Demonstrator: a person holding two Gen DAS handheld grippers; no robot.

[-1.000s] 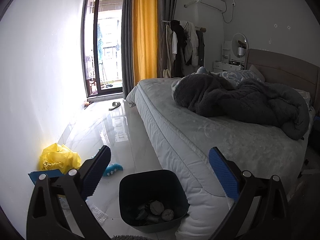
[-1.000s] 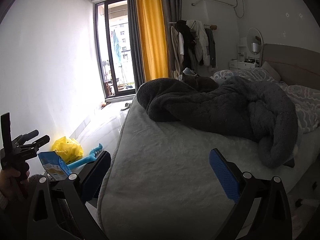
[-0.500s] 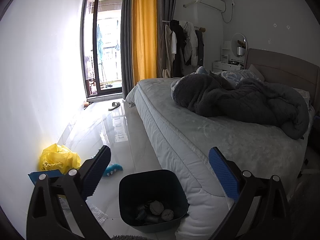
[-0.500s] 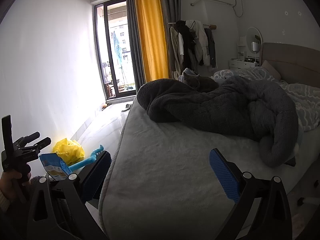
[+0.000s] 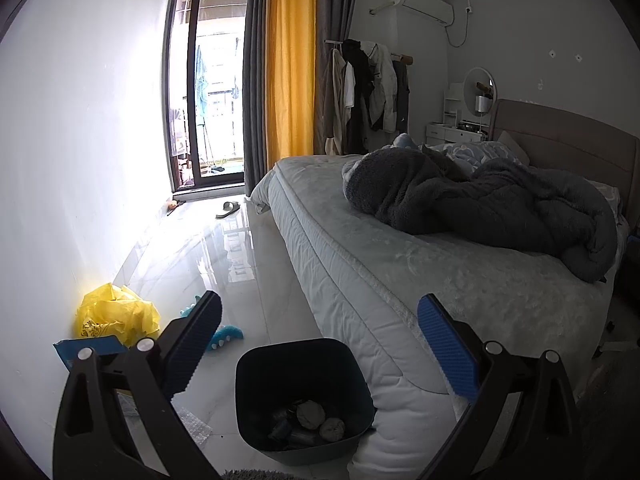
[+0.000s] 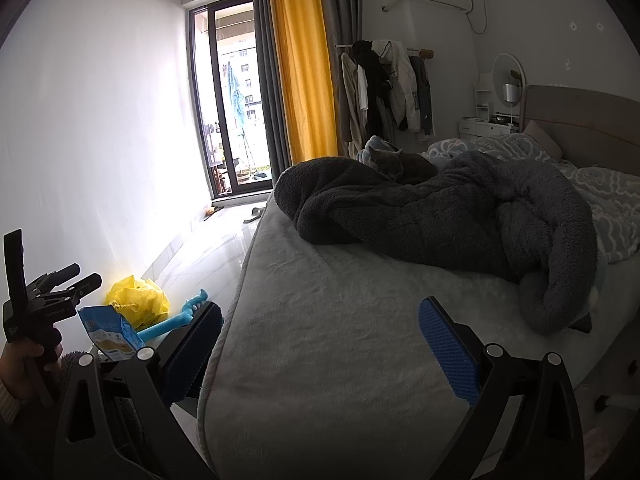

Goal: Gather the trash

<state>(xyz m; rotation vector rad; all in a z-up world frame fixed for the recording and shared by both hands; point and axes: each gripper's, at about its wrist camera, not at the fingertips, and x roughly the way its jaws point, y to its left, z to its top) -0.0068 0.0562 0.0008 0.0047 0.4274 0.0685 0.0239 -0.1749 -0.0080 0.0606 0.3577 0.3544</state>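
Bedroom, glossy tile floor (image 5: 224, 280) beside bed (image 5: 400, 276). Dark trash bin (image 5: 300, 396) at bed foot, holding crumpled waste; yellow bag (image 5: 116, 316), blue packet (image 6: 108, 332) loose by wall, likely awaiting pickup. Left tongs (image 5: 320, 344) and right tongs (image 6: 320, 348) spread wide, empty.

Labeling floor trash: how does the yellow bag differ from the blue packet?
The yellow bag is crumpled, plain plastic; the blue packet is flatter and printed. The bag sits nearer the wall; the packet is in front of it, closer to the cameras. The bag looks bulkier than the packet. Both lie on the floor, ungrasped.
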